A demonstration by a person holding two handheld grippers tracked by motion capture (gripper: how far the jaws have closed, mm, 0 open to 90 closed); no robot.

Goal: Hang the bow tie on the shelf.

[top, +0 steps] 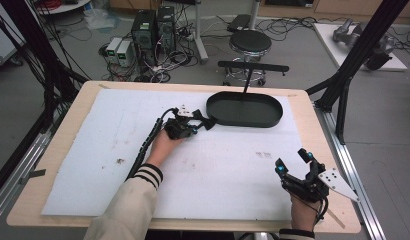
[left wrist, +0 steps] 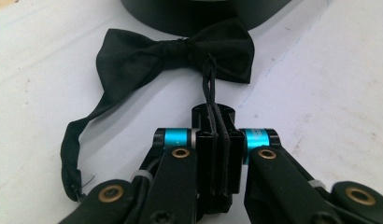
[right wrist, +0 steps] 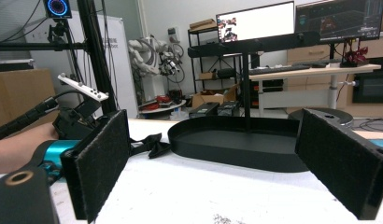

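Note:
A black bow tie lies on the white mat just in front of a black oval tray. Its bow nearly touches the tray's near wall. My left gripper is shut on the tie's thin black strap, which runs from the knot into the jaws. A longer strap end curls off to the left. In the high view the left gripper sits at the tray's left end. My right gripper hovers open at the table's front right, nothing between its pads. The bow tie also appears there.
A T-shaped black stand rises from the tray. The white mat covers most of the wooden table. Beyond the far edge are a stool, computers and cables. A black frame post stands at the right.

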